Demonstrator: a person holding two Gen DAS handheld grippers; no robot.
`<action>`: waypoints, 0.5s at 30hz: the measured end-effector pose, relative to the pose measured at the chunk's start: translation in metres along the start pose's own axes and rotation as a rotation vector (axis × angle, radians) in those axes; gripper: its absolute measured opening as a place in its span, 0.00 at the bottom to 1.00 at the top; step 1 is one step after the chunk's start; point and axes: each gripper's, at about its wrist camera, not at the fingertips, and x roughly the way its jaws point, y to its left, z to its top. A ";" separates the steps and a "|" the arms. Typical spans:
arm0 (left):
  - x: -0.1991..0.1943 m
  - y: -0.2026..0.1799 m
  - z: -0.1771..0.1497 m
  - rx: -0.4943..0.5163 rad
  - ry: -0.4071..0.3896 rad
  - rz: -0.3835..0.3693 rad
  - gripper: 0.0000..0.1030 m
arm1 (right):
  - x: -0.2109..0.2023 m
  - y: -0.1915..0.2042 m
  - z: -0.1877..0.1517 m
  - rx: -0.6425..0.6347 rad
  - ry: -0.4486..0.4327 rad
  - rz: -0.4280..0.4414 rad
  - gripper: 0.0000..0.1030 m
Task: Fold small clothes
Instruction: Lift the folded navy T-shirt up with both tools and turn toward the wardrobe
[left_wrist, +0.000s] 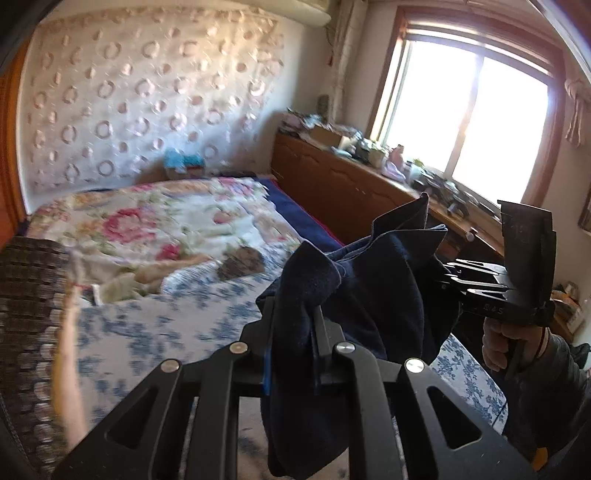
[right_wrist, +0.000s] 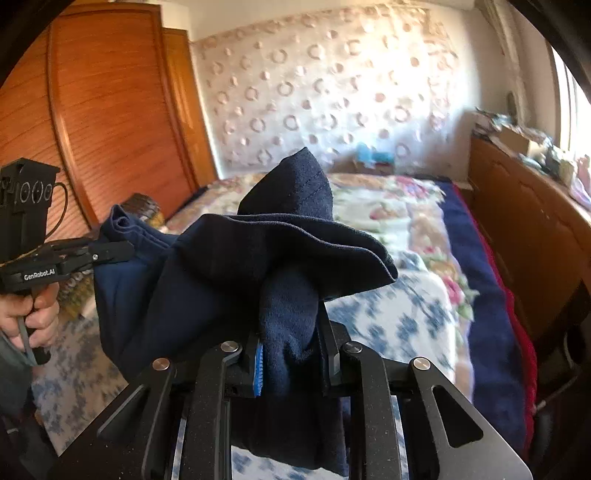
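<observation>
Bedroom's floral bed (left_wrist: 155, 229) is sitting below while both grippers, left gripper (left_wrist: 295, 325) and right gripper (right_wrist: 291, 343), are pinching the navy garment (right_wrist: 221, 266) up in open air.

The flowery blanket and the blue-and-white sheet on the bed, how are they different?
The flowery blanket has big pink and red flowers; the blue-and-white sheet has small blue sprigs. The blanket lies farther up the bed, crumpled; the sheet lies nearer and flatter. Both have pale backgrounds and cover the bed.

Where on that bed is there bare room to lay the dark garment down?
The blue-flowered sheet near both grippers looks free, bordered by the floral quilt beyond and the navy blanket toward the cabinet. The cabinet top under the window is crowded with clutter. The navy garment hangs between the left gripper and right gripper.
</observation>
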 end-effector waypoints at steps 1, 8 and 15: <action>-0.010 0.005 0.000 0.000 -0.014 0.018 0.11 | 0.002 0.004 0.004 -0.009 -0.006 0.009 0.19; -0.068 0.045 -0.004 -0.033 -0.087 0.135 0.11 | 0.030 0.056 0.038 -0.096 -0.047 0.113 0.19; -0.108 0.075 -0.014 -0.056 -0.133 0.225 0.11 | 0.061 0.109 0.063 -0.167 -0.063 0.204 0.18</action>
